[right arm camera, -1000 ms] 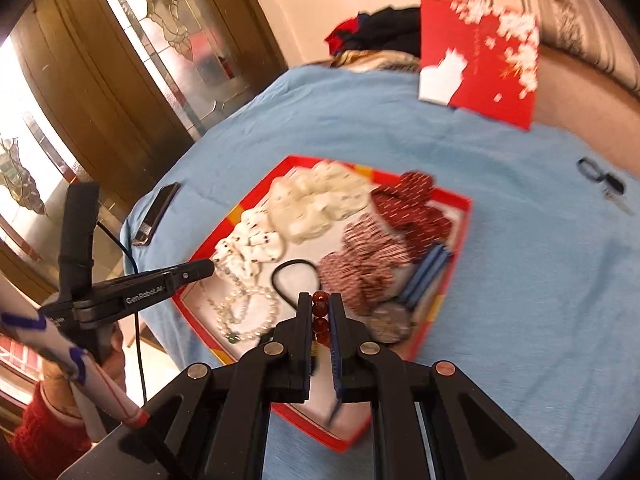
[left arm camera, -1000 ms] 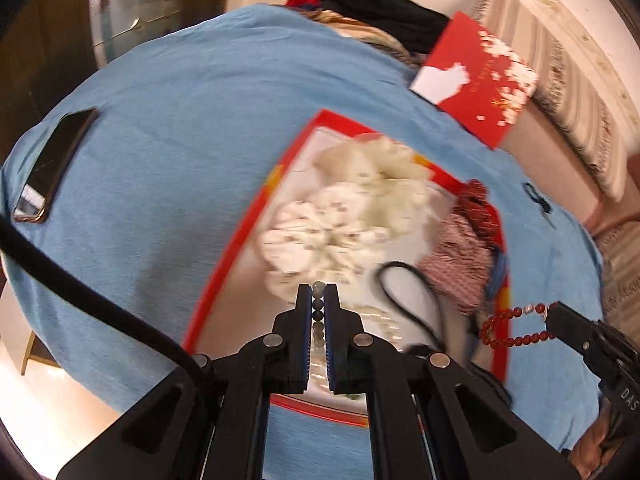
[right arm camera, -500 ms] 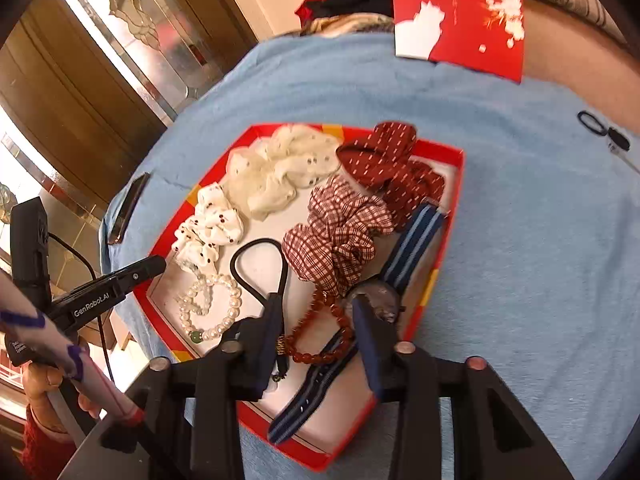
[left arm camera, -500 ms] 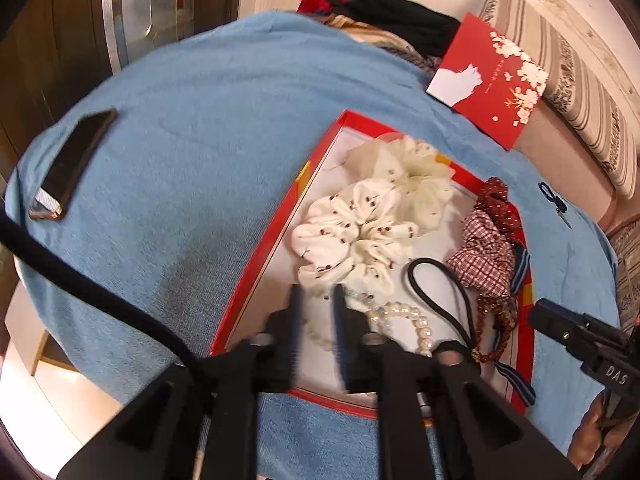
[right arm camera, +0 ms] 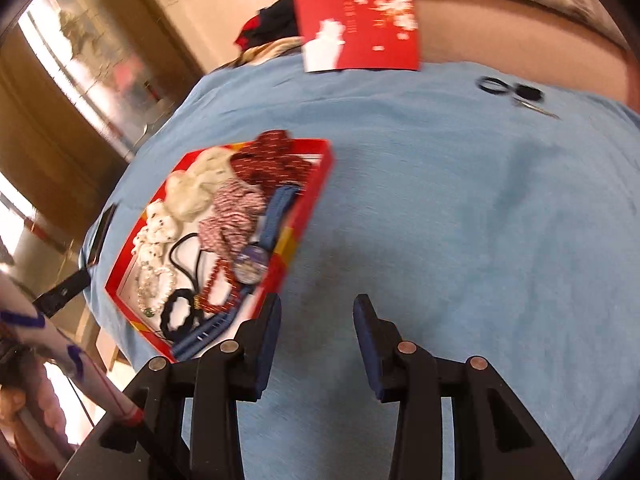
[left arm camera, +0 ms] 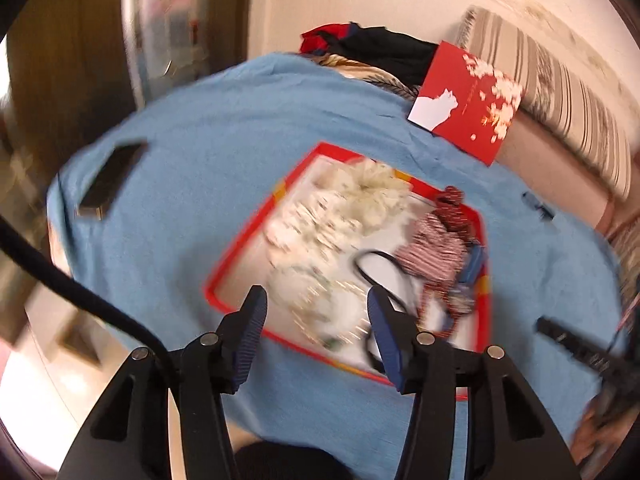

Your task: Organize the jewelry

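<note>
A red-rimmed tray [left arm camera: 240, 252] [right arm camera: 316, 184] lies on the blue cloth. It holds cream scrunchies [left arm camera: 360, 196], a checked scrunchie [right arm camera: 236, 216], a dark red scrunchie [right arm camera: 272, 156], a pearl bracelet [right arm camera: 154, 288], a red bead bracelet [right arm camera: 218, 284], black hair ties [right arm camera: 180, 316] and a blue-strapped watch [right arm camera: 252, 264]. My left gripper [left arm camera: 316, 312] is open and empty above the tray's near edge. My right gripper [right arm camera: 316, 320] is open and empty over bare cloth to the right of the tray.
A black phone [left arm camera: 110, 180] lies on the cloth at the left. A red card [left arm camera: 468, 100] [right arm camera: 360, 20] leans at the back. Small scissors [right arm camera: 516, 94] lie at the far right. Dark clothes [left arm camera: 372, 52] are heaped behind.
Both grippers opened; the pearl and red bead bracelets now lie in the tray. Both grippers pulled back, the right one swinging right off the tray.
</note>
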The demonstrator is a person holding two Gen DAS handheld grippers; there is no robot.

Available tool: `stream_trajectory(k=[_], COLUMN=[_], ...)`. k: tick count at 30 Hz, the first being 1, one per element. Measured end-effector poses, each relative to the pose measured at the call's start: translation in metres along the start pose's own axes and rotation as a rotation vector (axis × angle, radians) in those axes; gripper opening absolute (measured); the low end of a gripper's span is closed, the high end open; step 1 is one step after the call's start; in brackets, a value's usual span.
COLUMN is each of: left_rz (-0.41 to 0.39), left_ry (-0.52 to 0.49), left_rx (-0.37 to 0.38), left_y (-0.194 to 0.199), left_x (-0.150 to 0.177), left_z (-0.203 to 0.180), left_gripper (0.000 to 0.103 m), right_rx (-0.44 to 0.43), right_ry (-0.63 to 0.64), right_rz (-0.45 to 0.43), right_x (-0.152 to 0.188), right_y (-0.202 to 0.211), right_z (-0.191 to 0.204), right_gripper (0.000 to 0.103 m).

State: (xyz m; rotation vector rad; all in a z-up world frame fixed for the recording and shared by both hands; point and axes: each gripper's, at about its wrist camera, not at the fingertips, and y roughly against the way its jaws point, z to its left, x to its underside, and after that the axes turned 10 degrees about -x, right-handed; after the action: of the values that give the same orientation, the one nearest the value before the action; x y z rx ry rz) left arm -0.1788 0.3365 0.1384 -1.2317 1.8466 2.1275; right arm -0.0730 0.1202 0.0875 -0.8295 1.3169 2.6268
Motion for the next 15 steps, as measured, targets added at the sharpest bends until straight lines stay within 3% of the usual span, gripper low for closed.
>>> stream_trajectory(k=[2, 4, 8, 12, 15], left_rz=[0.009, -0.025, -0.088, -0.063, -0.069], left_ry=[0.042, 0.052, -0.029, -0.099, -0.161], left_rx=[0.045, 0.040, -0.001, 0.009, 0.010], left_y=[0.011, 0.025, 0.042, 0.046, 0.051], left_x=[0.012, 0.029, 0.054, 0.072, 0.079], left_z=[-0.009, -0.026, -0.063, -0.093, -0.112], left_gripper=[0.051, 0.053, 0.058, 0.059, 0.059], right_rx=[0.010, 0.042, 0.097, 0.201, 0.212], right_ry=[-0.033, -0.054, -0.076, -0.063, -0.101], right_rz=[-0.045, -0.100, -0.176, -0.219, -0.209], right_x=[0.011, 0.023, 0.042, 0.058, 0.067], right_y=[0.012, 0.024, 0.043, 0.057, 0.062], right_z=[-0.008, -0.013, -0.021, -0.026, -0.034], right_gripper=[0.041, 0.046, 0.051, 0.054, 0.054])
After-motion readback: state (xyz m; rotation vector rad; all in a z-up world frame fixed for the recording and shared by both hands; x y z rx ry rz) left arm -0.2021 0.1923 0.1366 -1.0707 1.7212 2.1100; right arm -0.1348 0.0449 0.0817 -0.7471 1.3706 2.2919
